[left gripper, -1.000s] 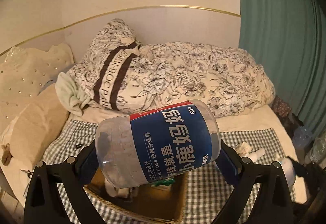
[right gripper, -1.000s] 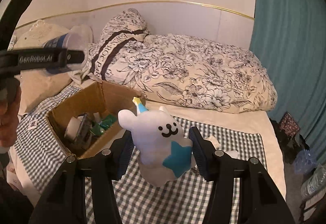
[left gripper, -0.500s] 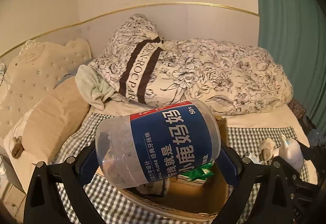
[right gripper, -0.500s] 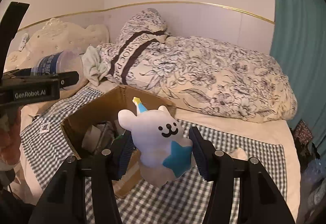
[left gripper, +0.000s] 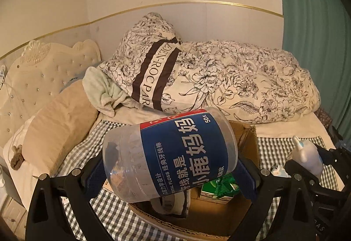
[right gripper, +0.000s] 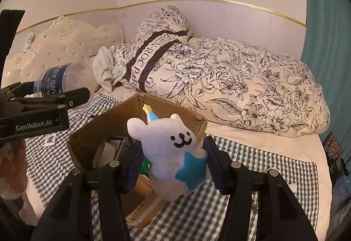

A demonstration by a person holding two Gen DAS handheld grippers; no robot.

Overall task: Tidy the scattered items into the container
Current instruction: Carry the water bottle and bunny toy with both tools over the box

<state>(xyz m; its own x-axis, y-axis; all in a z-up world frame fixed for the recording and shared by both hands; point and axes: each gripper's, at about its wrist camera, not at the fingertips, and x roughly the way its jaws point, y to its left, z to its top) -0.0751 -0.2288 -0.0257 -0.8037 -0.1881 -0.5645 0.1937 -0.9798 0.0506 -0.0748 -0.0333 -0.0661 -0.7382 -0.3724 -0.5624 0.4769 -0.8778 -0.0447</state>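
My left gripper (left gripper: 170, 168) is shut on a clear plastic jar with a blue label (left gripper: 175, 155), held tilted above the open cardboard box (left gripper: 248, 144). The jar and left gripper also show in the right wrist view (right gripper: 61, 83), left of the box (right gripper: 92, 131). My right gripper (right gripper: 172, 164) is shut on a white plush bear with a blue star (right gripper: 173, 153), just above the box's near right corner. The plush shows at the right of the left wrist view (left gripper: 307, 157). The box holds a green packet (left gripper: 221, 184) and other items.
The box stands on a checked cloth (right gripper: 252, 160) on a bed. A floral duvet (right gripper: 252, 87) and pillow lie behind it, a beige pillow (left gripper: 57, 127) and padded headboard (left gripper: 39, 78) to the left. A teal curtain (left gripper: 318, 32) hangs at the right.
Both grippers have moved left and closer to the box with their loads. The box now lies under the jar, and the plush is at its near corner.
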